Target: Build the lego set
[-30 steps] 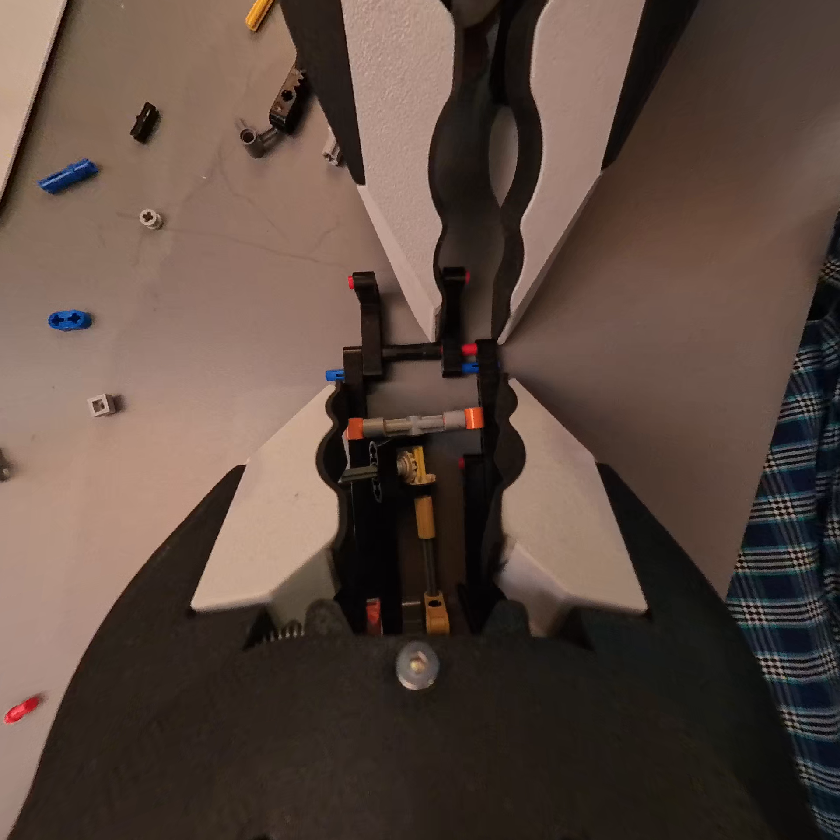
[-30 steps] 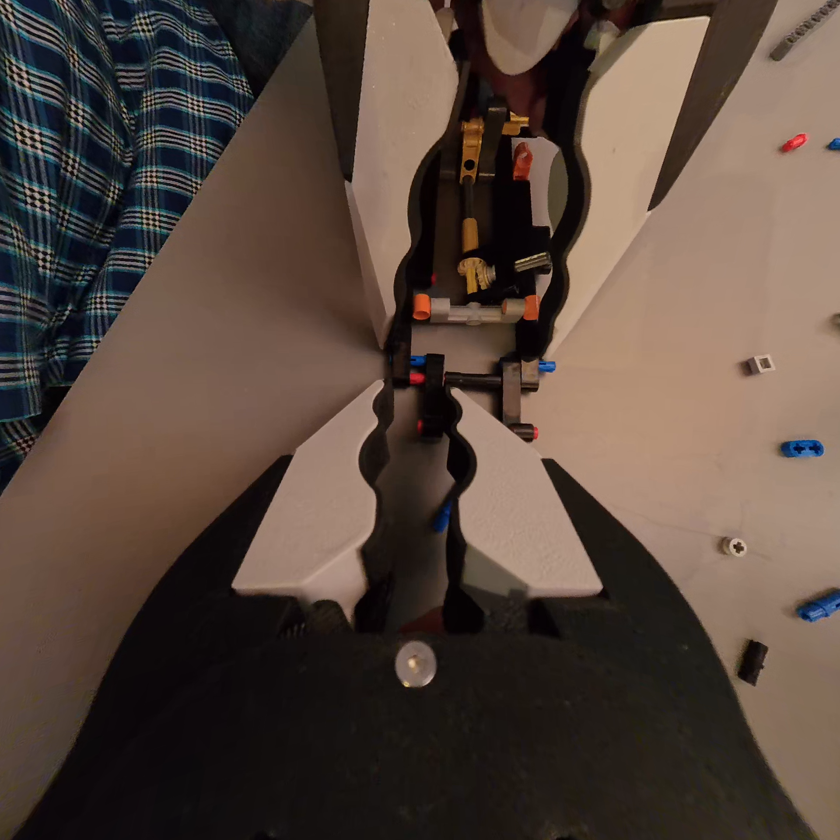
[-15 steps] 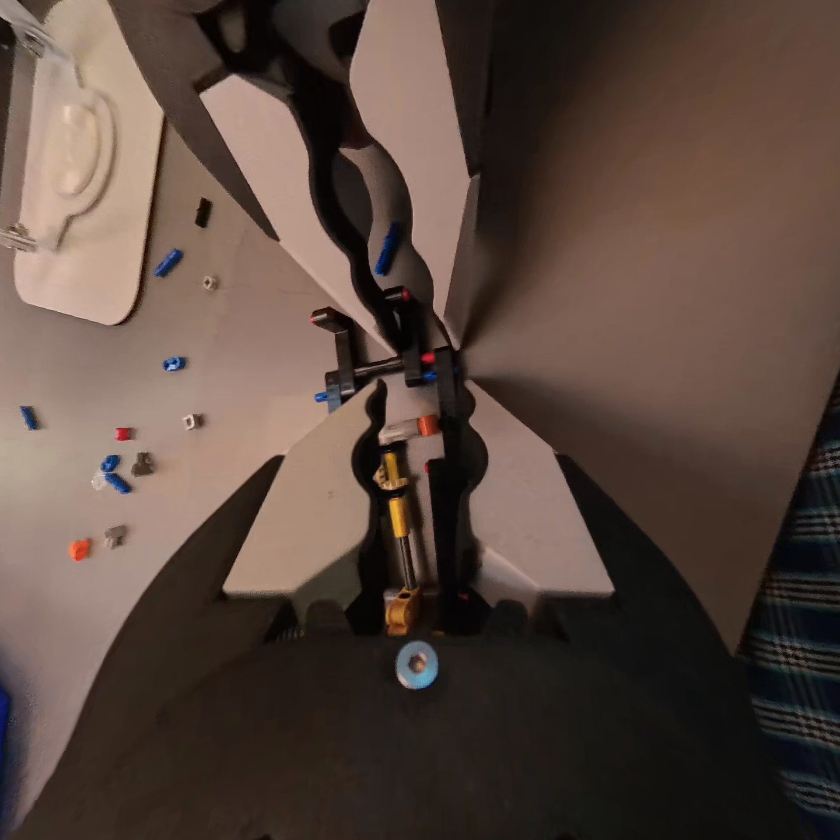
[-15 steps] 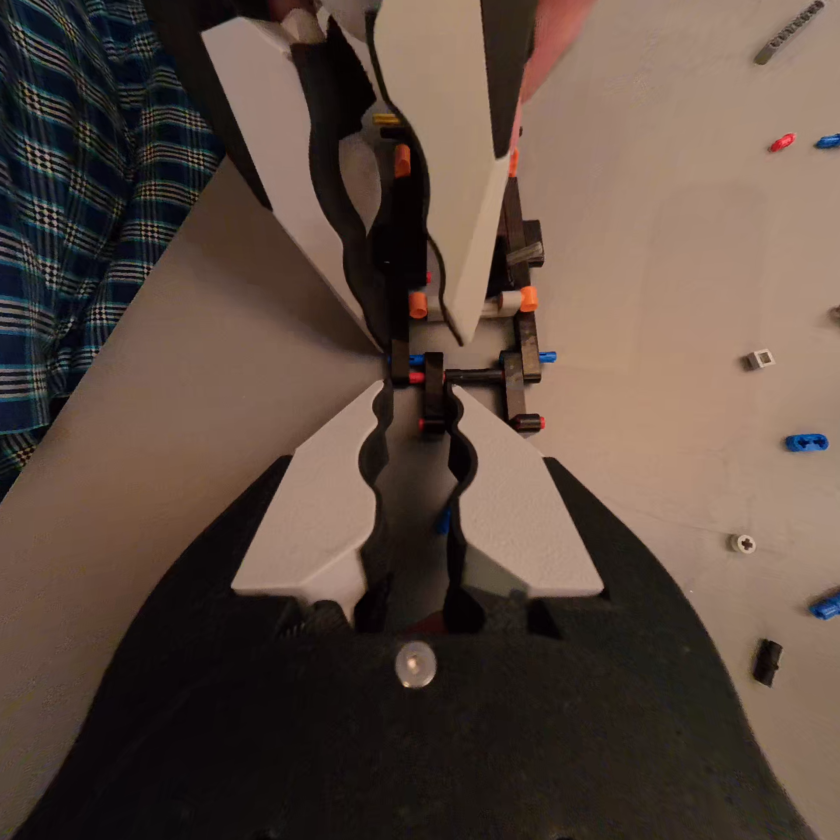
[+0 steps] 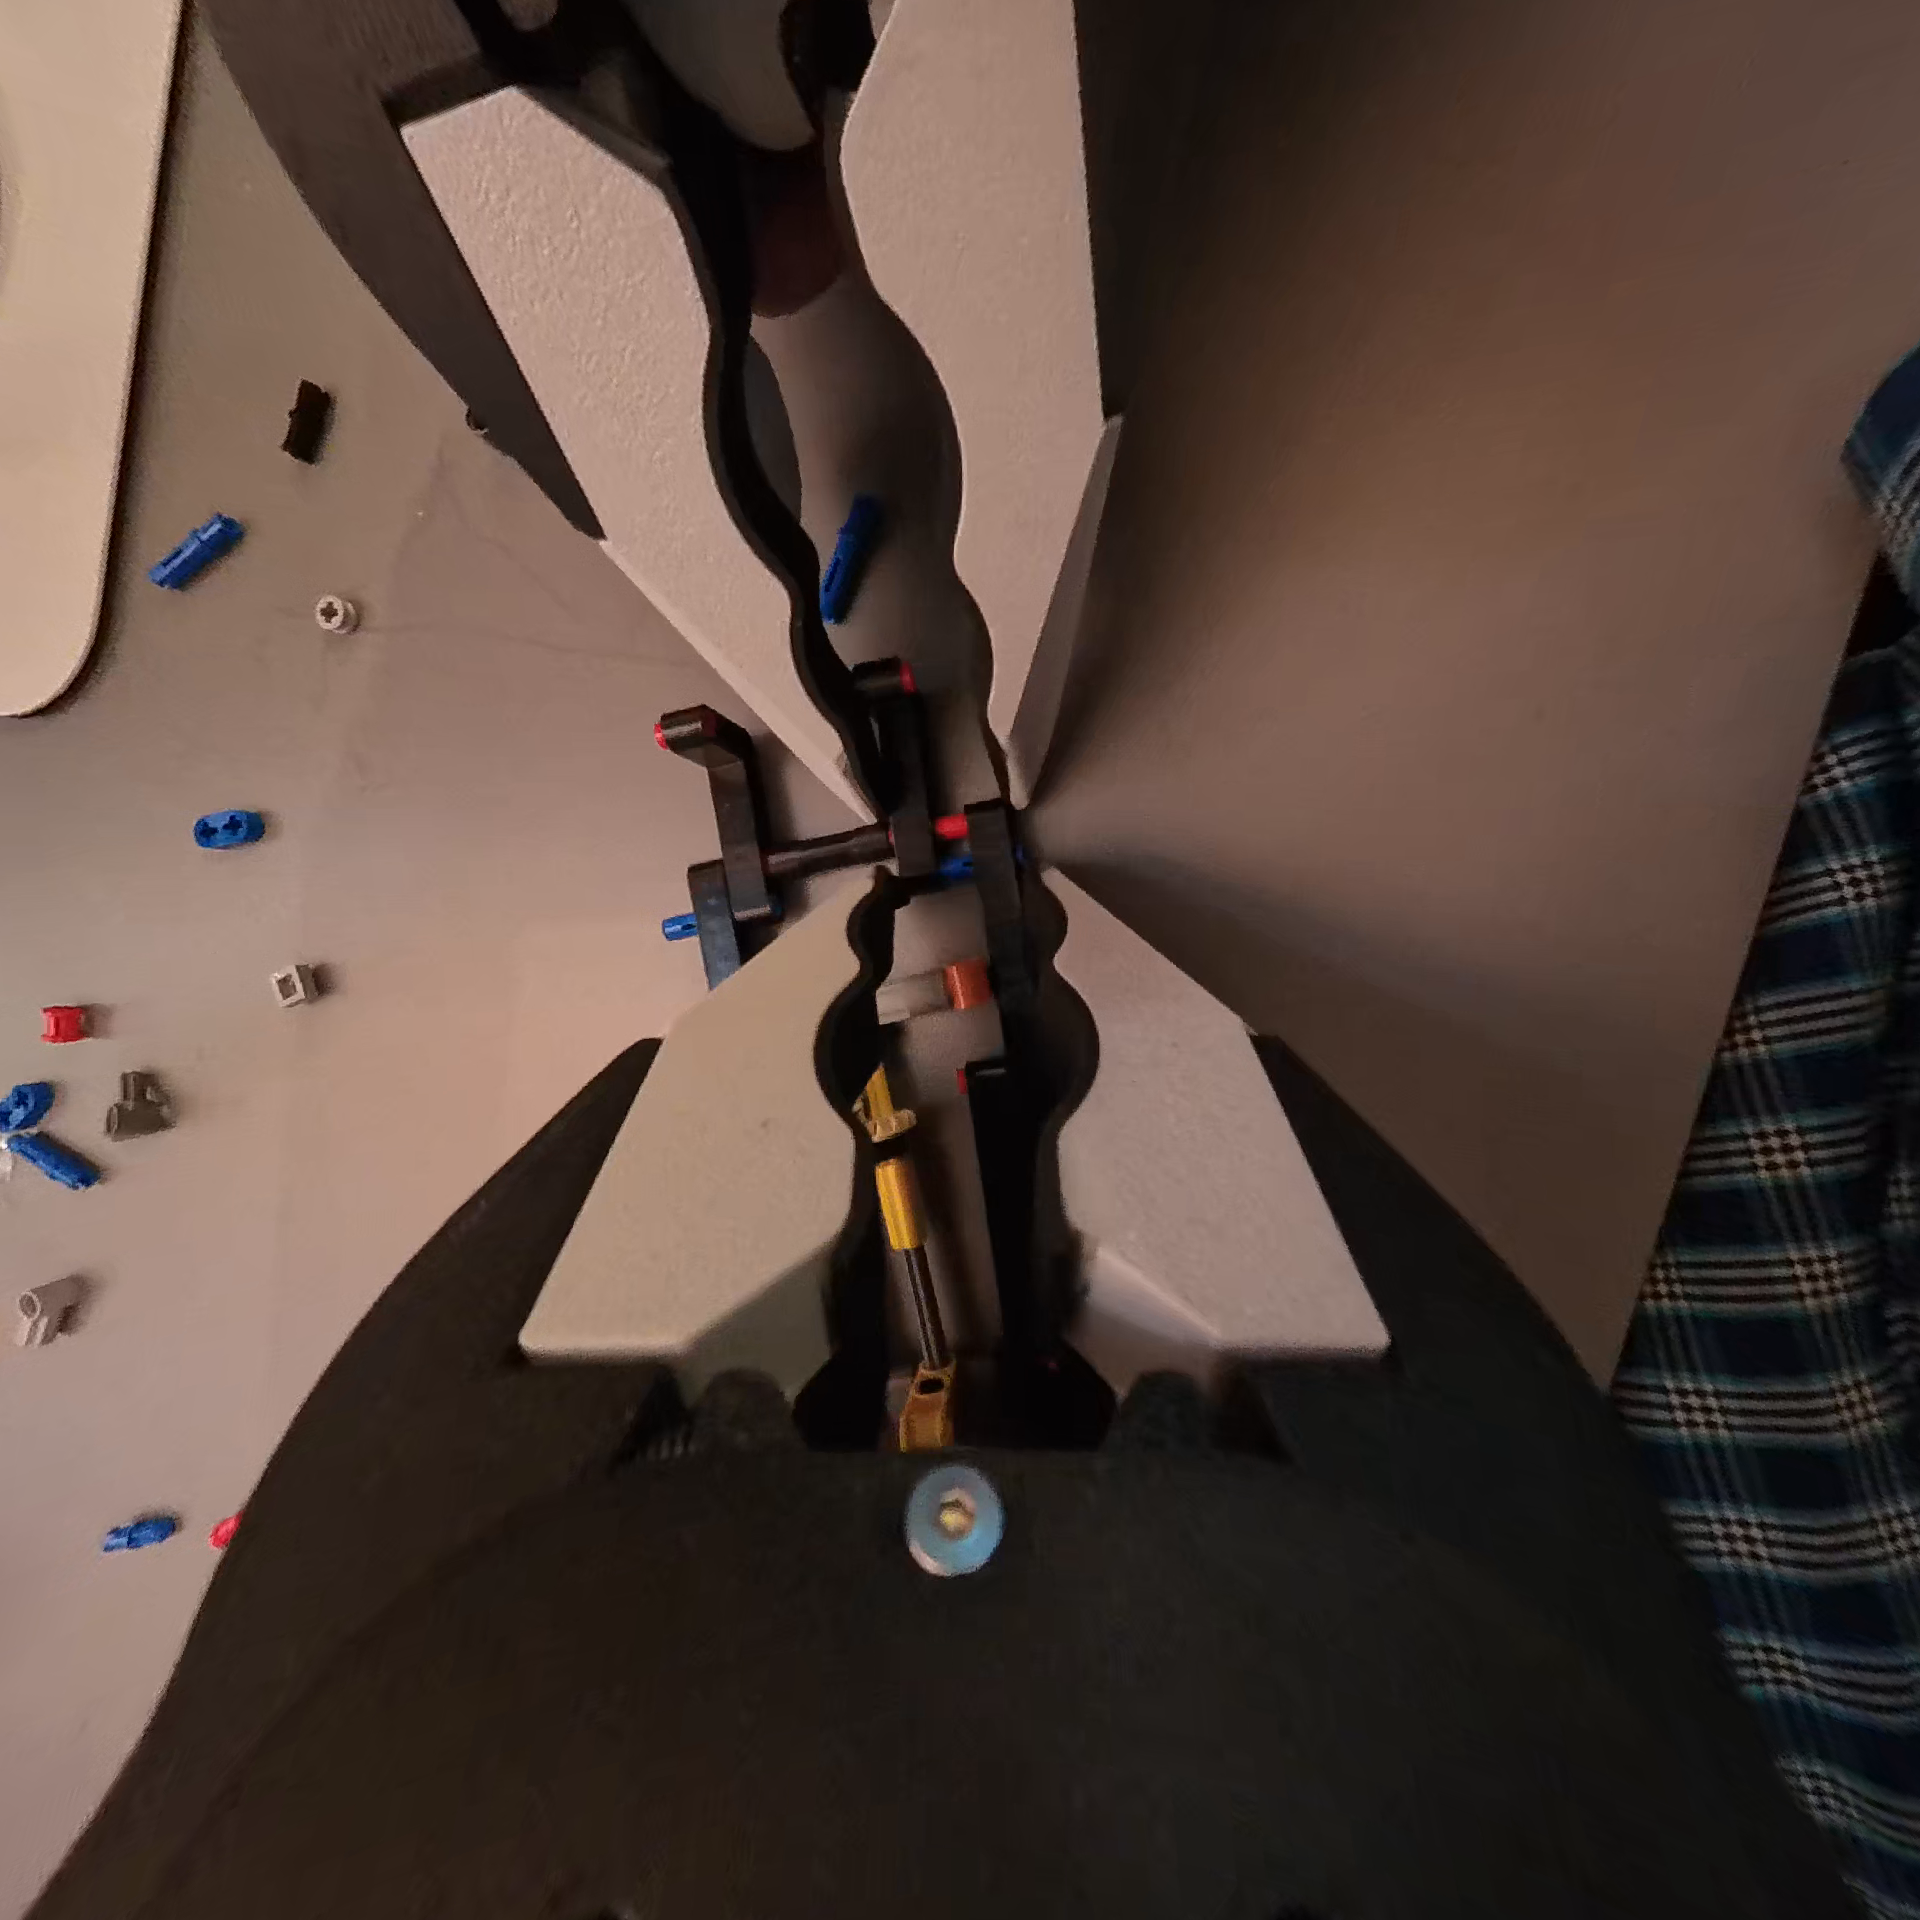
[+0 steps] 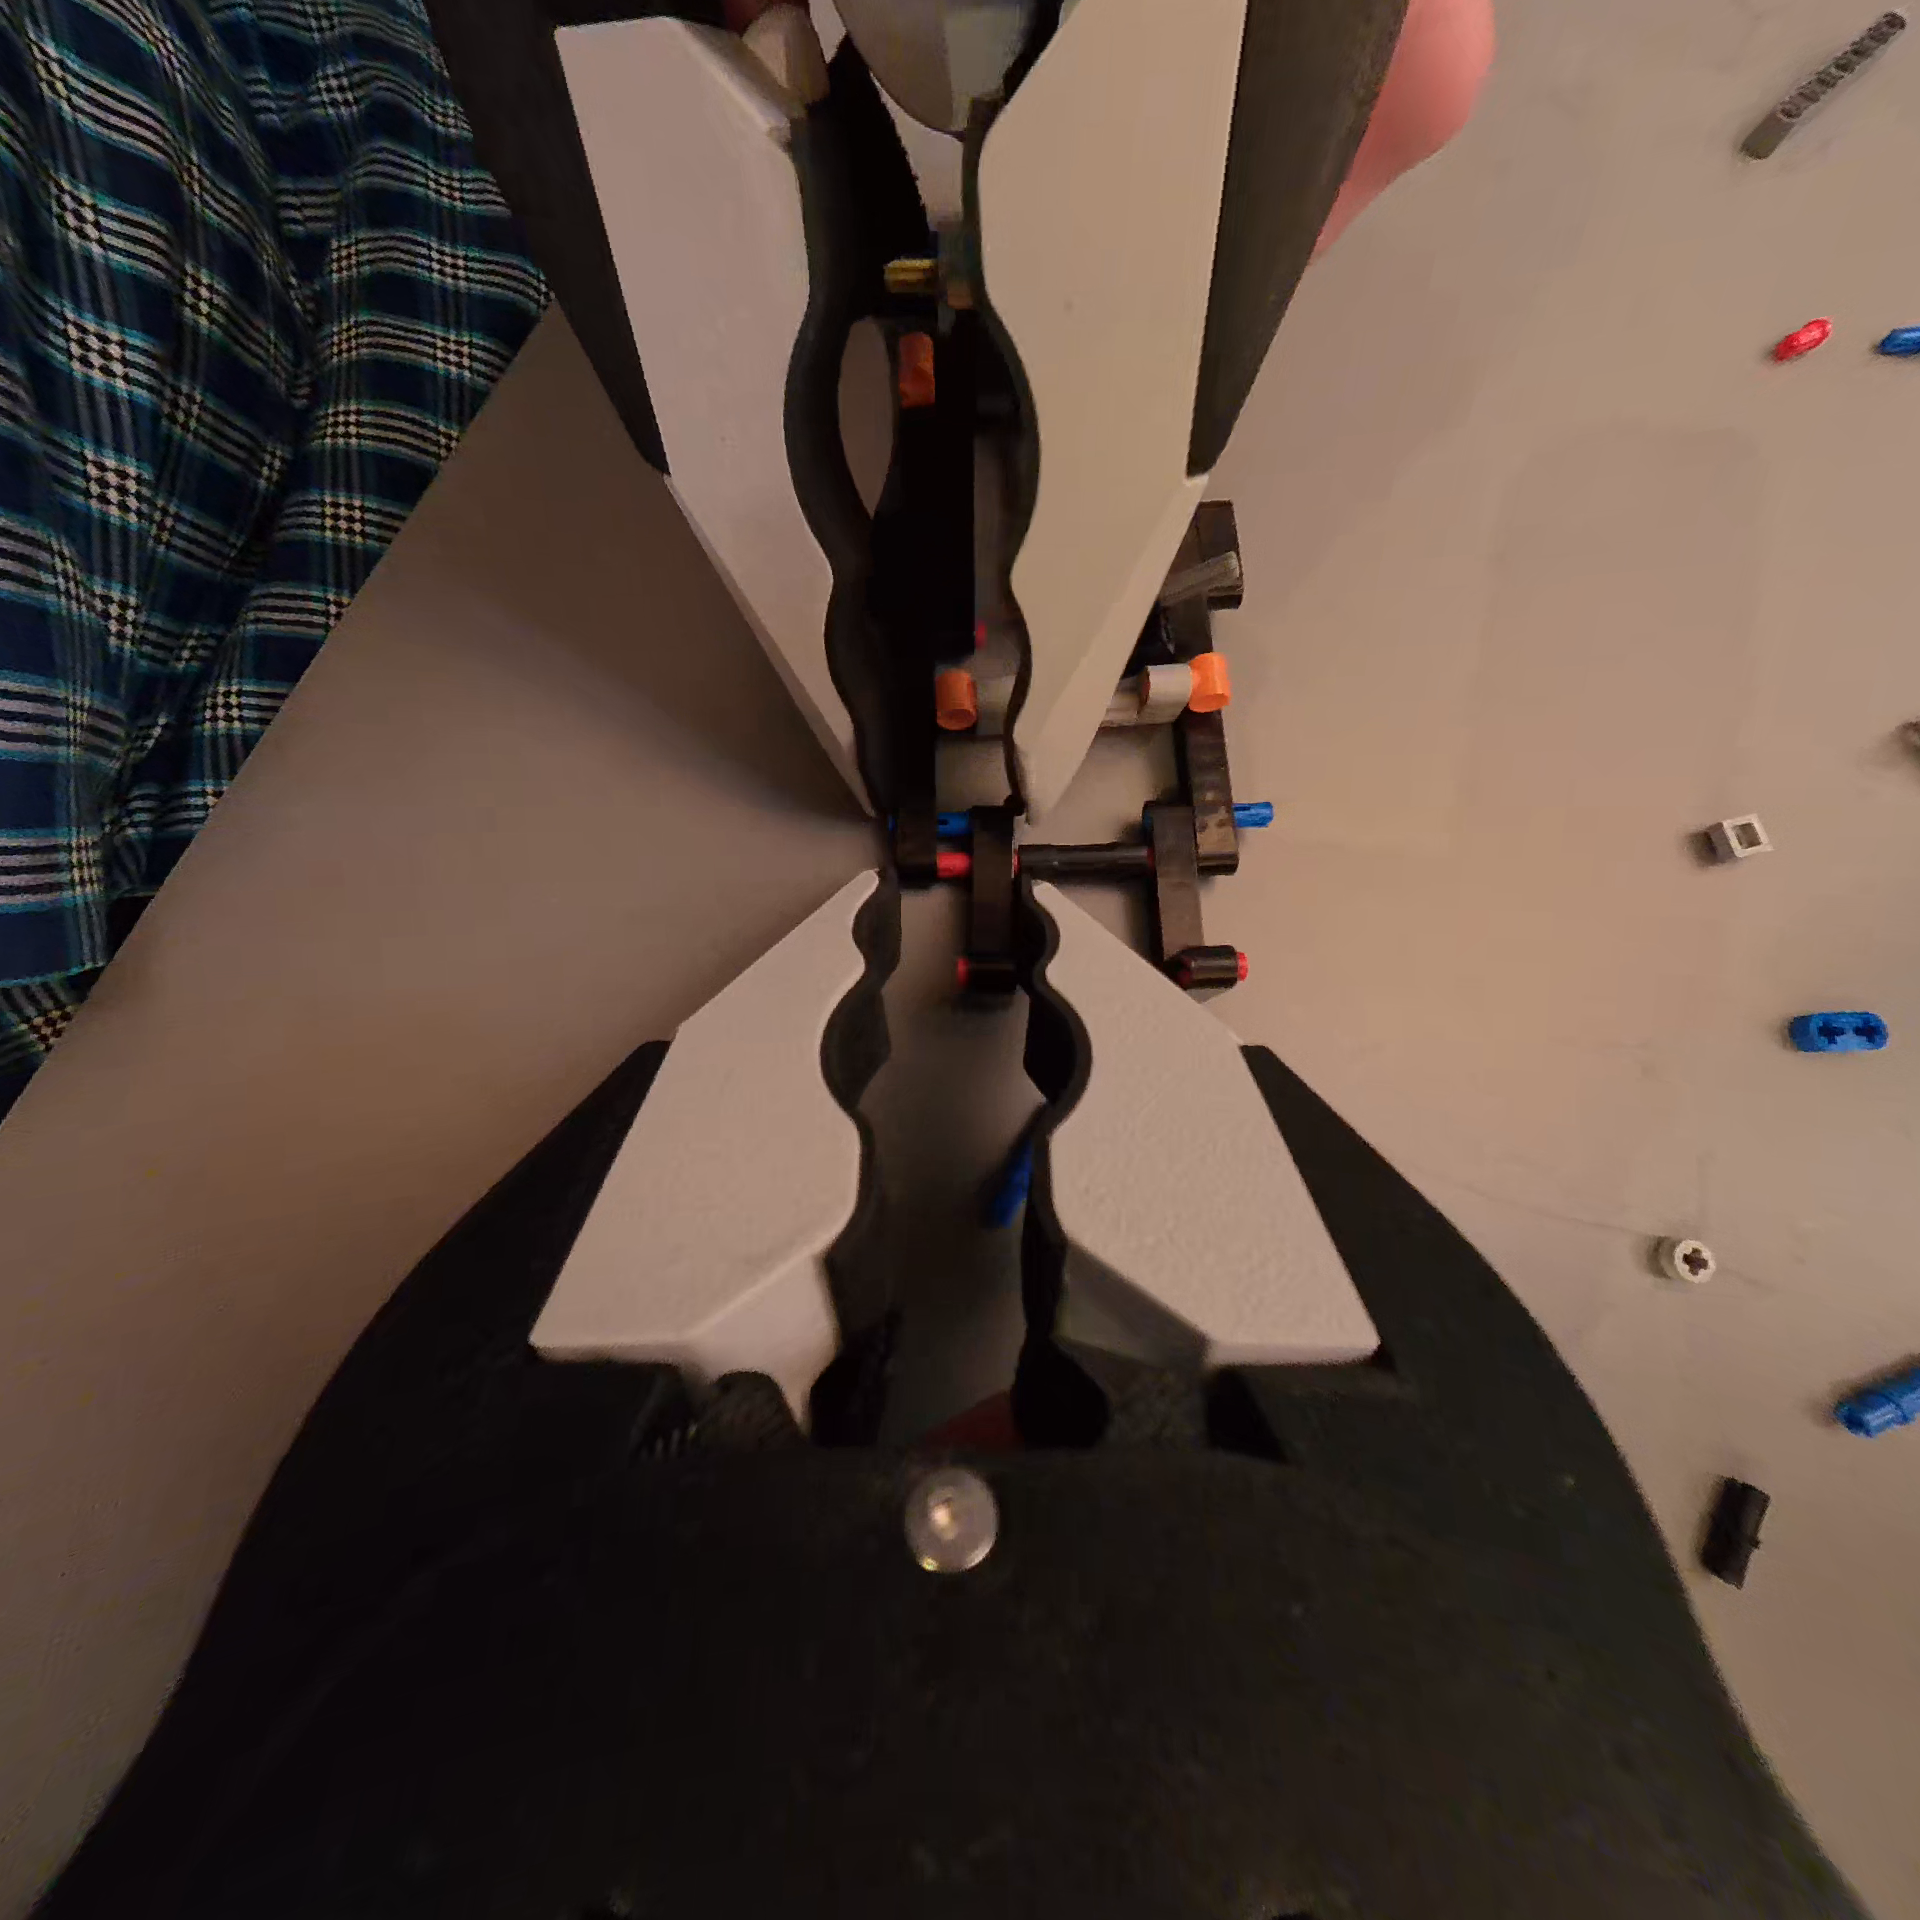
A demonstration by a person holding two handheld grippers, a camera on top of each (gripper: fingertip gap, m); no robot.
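A black lego frame (image 6: pixel 1195 790) with orange and grey bushes, red and blue pins and a yellow shock absorber (image 5: pixel 902 1195) hangs between both grippers above the grey table. My left gripper (image 5: pixel 961 894) is shut on one black side beam (image 5: pixel 1003 997) of the frame. The frame's other side sticks out past its fingers. It also shows in the right wrist view (image 6: pixel 951 805). My right gripper (image 6: pixel 956 894) faces it tip to tip and is shut on a black arm (image 6: pixel 987 914) at the frame's end. A blue pin (image 6: pixel 1008 1184) shows between its fingers.
Loose parts lie on the table (image 5: pixel 468 1039): blue pins (image 5: pixel 197 551), a blue connector (image 6: pixel 1837 1032), grey pieces (image 6: pixel 1737 836), a red piece (image 5: pixel 64 1021), a black piece (image 6: pixel 1733 1517), a long grey beam (image 6: pixel 1818 94). A pale board (image 5: pixel 62 364) lies far left. Plaid clothing (image 6: pixel 208 416) is beyond the table edge. My two grippers' fingertips are within a few centimetres of each other.
My left gripper has turned and narrowed: it spanned the whole frame before and now holds only one side beam. The right gripper has kept its hold and place.
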